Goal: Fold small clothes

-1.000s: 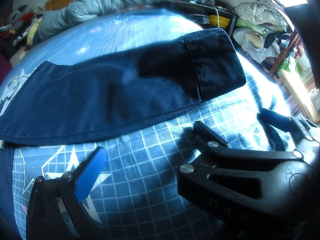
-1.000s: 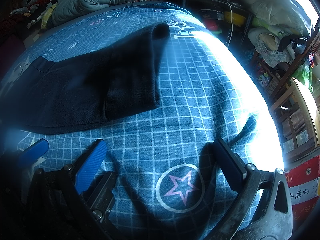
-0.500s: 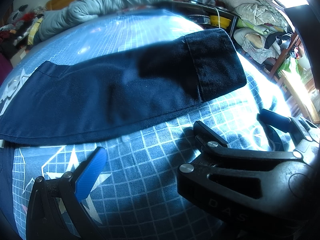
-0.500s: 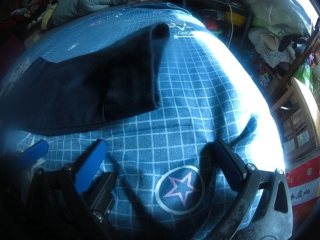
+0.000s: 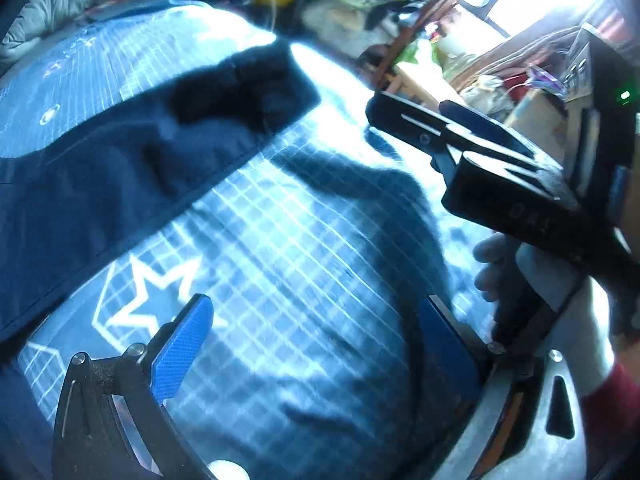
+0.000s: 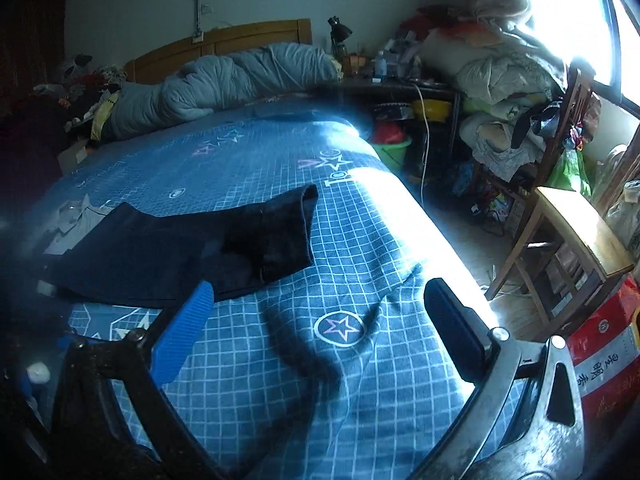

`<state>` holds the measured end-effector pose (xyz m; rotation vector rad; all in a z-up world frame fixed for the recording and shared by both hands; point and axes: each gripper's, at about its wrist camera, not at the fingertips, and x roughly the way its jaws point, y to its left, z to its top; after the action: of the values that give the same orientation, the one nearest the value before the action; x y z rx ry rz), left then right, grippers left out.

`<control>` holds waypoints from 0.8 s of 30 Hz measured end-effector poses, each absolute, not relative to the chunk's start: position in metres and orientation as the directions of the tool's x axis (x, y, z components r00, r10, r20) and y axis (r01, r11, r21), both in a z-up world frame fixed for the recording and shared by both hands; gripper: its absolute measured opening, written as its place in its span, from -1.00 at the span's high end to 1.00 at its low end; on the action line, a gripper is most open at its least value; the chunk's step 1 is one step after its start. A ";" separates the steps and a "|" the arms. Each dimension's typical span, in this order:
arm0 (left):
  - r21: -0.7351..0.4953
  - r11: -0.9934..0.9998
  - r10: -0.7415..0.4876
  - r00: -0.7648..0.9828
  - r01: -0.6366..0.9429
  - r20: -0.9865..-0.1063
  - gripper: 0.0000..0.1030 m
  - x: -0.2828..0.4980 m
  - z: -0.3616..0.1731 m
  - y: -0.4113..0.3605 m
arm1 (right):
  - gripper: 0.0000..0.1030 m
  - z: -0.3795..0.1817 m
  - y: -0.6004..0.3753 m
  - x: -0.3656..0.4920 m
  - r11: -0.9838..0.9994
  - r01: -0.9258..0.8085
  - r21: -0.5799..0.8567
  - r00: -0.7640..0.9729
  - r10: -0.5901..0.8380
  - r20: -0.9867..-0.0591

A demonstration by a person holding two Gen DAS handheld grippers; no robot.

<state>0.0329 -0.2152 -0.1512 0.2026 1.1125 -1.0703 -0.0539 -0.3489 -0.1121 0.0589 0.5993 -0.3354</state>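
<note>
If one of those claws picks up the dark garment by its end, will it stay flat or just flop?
Probably flop: the dark garment lies limp on the bed, following its surface, with soft creases. It looks like thin cloth, so likely light. Its far end seems doubled into a thicker band, which may hang heavier and could unfold when lifted.

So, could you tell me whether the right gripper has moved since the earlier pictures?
Yes. The right gripper has lifted and pulled back from the bedsheet: the headboard and wall now show, and the dark garment sits lower.
</note>
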 end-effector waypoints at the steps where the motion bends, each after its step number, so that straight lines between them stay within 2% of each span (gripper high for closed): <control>1: -0.369 0.501 -0.636 0.043 0.783 -0.771 -1.00 0.026 -0.134 -0.191 | -1.00 -0.099 -0.334 -0.068 0.946 0.319 -0.059 0.788 -0.300 -0.538; 5: -0.427 0.482 -0.761 0.125 0.765 -0.636 -1.00 0.012 -0.066 -0.082 | -1.00 -0.044 -0.264 -0.113 0.948 0.268 -0.170 0.841 -0.316 -0.438; 8: -0.475 0.496 -0.814 0.200 0.727 -0.545 -1.00 0.012 -0.013 0.000 | -1.00 -0.003 -0.217 -0.133 0.954 0.228 -0.193 0.894 -0.284 -0.347; 11: -0.505 0.476 -0.861 0.263 0.720 -0.435 -1.00 -0.001 0.044 0.069 | -1.00 0.028 -0.182 -0.136 0.991 0.132 -0.032 0.958 -0.136 -0.254; 13: -0.517 0.446 -0.886 0.276 0.731 -0.373 -1.00 -0.015 0.072 0.096 | -1.00 0.031 -0.156 -0.121 0.994 0.023 0.103 0.973 0.001 -0.231; 16: -0.590 0.354 -0.933 0.228 0.726 -0.279 -1.00 -0.035 0.108 0.123 | -1.00 0.013 -0.100 -0.084 0.970 -0.105 0.219 0.961 0.156 -0.228; 19: -0.628 0.288 -0.956 0.184 0.723 -0.226 -1.00 -0.055 0.128 0.142 | -1.00 -0.024 -0.036 -0.050 0.914 -0.253 0.317 0.910 0.337 -0.243; 24: -0.556 0.366 -0.931 0.299 0.747 -0.211 -1.00 -0.070 0.154 0.193 | -1.00 -0.108 0.081 -0.036 0.785 -0.405 0.469 0.680 0.601 -0.420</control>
<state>-0.0703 0.1925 0.1537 -0.3874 0.5523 -1.1509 -0.0358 0.0807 -0.1079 0.3551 0.5927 0.5783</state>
